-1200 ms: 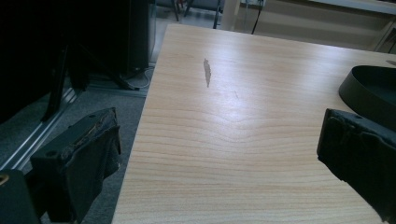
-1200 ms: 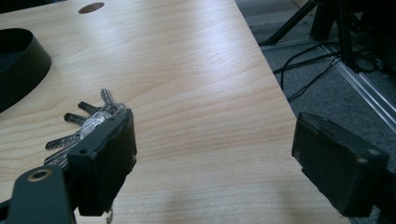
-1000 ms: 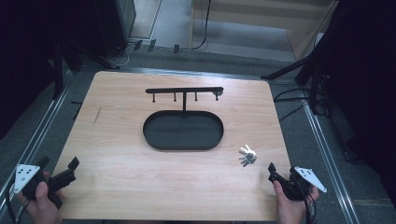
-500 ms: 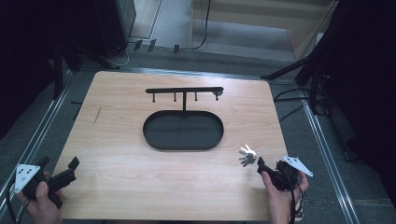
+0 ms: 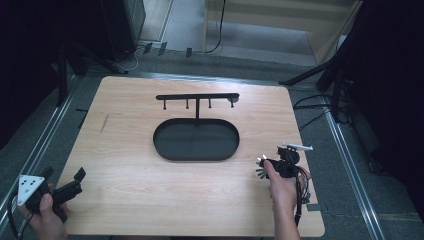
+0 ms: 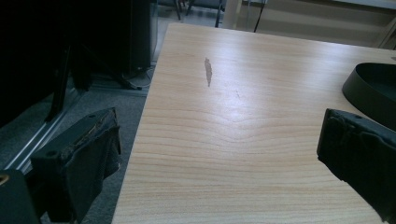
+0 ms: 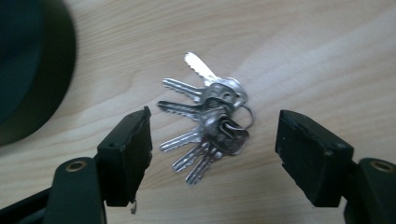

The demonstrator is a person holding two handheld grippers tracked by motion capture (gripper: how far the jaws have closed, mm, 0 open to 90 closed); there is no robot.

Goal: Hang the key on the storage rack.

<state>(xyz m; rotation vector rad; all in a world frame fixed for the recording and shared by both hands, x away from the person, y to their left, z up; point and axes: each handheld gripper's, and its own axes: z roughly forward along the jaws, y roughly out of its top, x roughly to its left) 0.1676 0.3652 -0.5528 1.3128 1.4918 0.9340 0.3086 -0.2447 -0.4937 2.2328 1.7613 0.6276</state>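
Tray at frame centre holds nothing. Right claw, closing, jaws apart astride keys, not touching. Left claw apart, low at lower left over counter.

Keys right of tray

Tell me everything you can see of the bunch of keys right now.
The bunch of keys is about six silvery metal keys on a small split ring, fanned out with blades pointing toward the black oval tray. It lies flat on the wooden table, between the right tongs, whose jaws stand apart without touching it.
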